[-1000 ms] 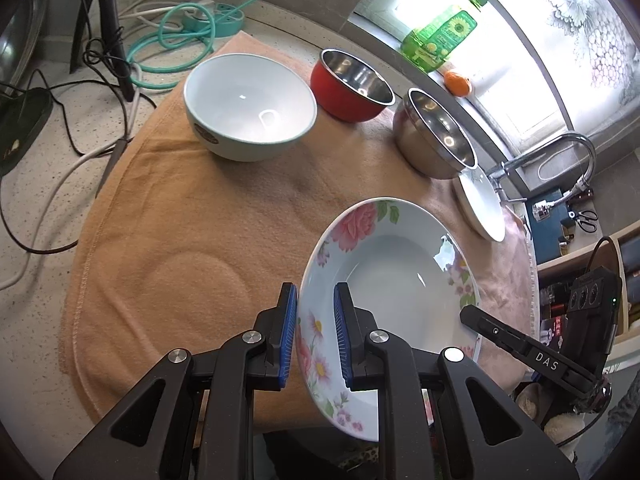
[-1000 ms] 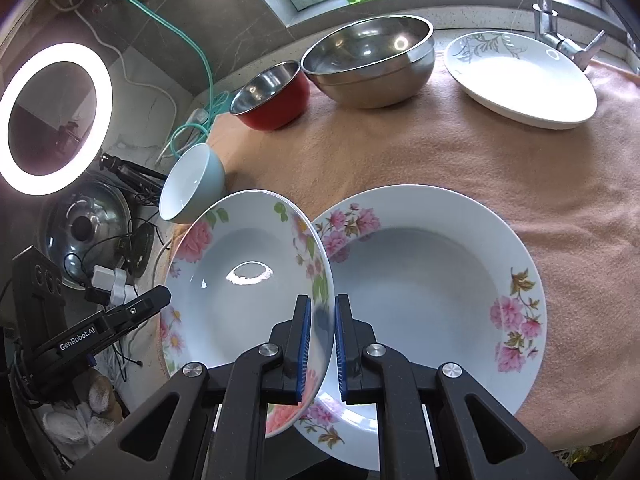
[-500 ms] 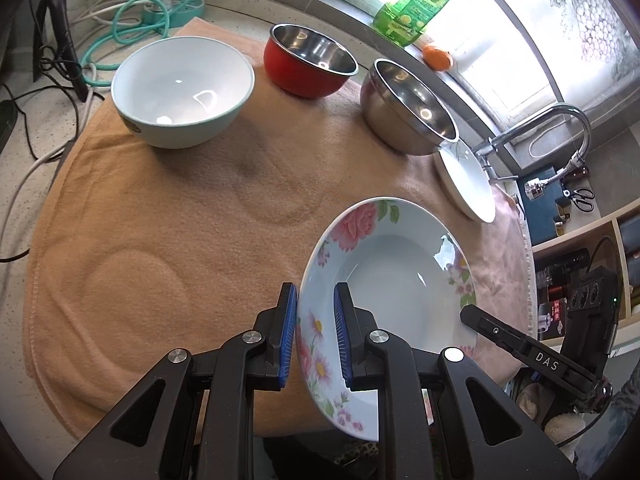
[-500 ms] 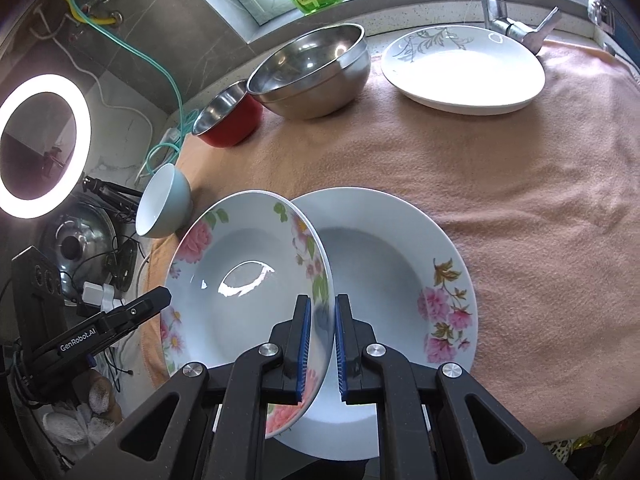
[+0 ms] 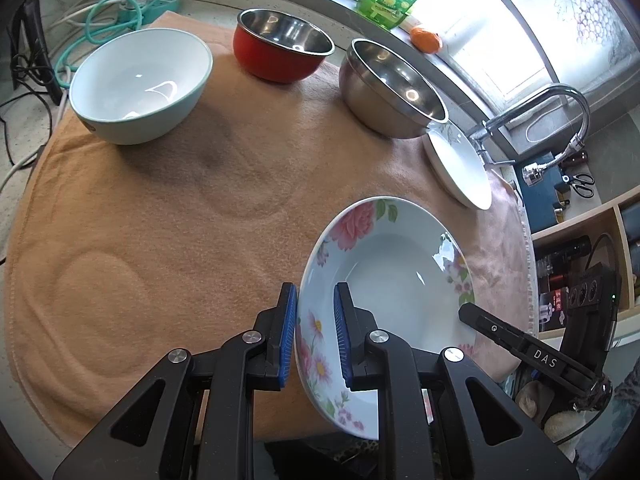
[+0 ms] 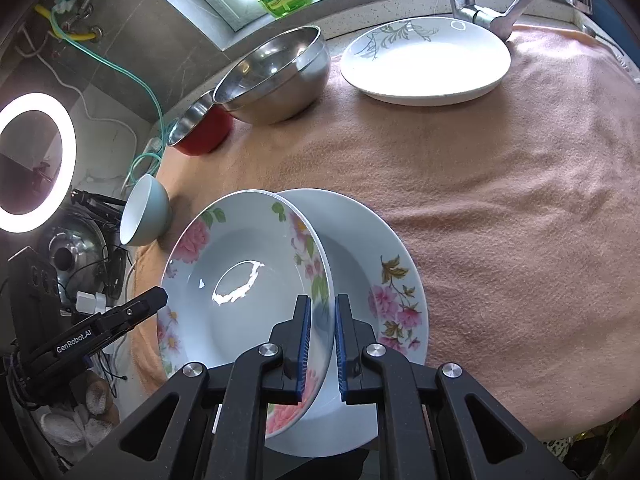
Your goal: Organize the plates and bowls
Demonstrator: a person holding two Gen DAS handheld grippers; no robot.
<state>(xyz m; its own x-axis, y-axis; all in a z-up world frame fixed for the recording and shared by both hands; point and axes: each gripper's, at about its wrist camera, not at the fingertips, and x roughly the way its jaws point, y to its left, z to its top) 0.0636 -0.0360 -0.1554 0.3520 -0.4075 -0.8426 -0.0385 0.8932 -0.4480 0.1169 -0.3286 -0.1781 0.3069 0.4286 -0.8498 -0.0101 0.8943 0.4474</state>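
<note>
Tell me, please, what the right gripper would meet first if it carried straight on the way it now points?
Probably the second floral plate lying on the towel just under the floral plate that the right gripper grips, though depth is unclear.

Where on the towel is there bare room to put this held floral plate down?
The towel is bare across its middle and near-left, bordered by the white bowl, red bowl and steel bowl. It is crowded under the held floral plate, where a second floral plate lies.
</note>
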